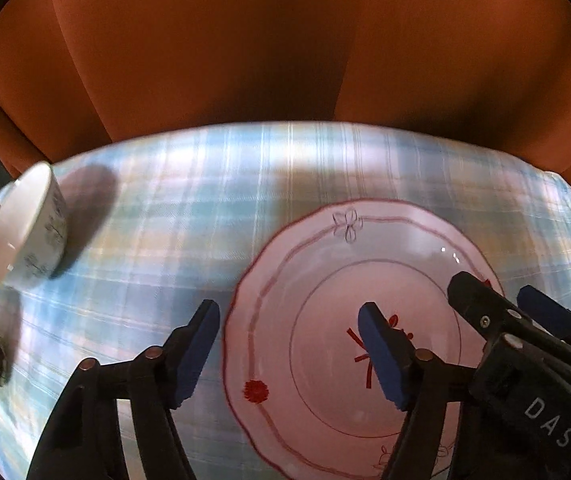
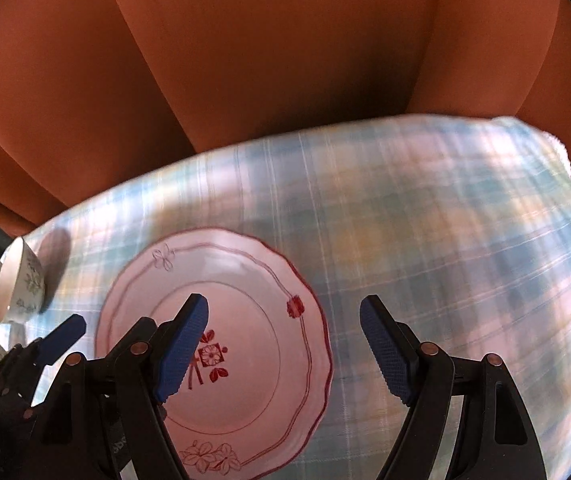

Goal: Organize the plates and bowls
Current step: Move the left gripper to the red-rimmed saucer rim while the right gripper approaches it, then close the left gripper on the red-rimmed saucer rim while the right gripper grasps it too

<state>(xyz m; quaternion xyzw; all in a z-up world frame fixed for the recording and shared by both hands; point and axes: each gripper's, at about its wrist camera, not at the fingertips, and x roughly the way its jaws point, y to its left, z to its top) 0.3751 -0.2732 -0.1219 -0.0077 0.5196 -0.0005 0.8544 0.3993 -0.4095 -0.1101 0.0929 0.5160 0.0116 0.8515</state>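
a pink plate (image 1: 325, 280) with a red scalloped rim and floral motifs lies flat on the plaid tablecloth (image 1: 165, 208), with white floral bowls (image 1: 25, 232) well apart at the cloth's left edge. the left gripper (image 1: 289, 344) and right gripper (image 2: 283, 350) both hang above it, jaws spread wide and holding nothing. the right gripper's body reads "das" in the left wrist view.

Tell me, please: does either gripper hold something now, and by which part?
Nothing is held. The left gripper and the right gripper are both open, with only air between their fingers, above the plate lying on the tablecloth.
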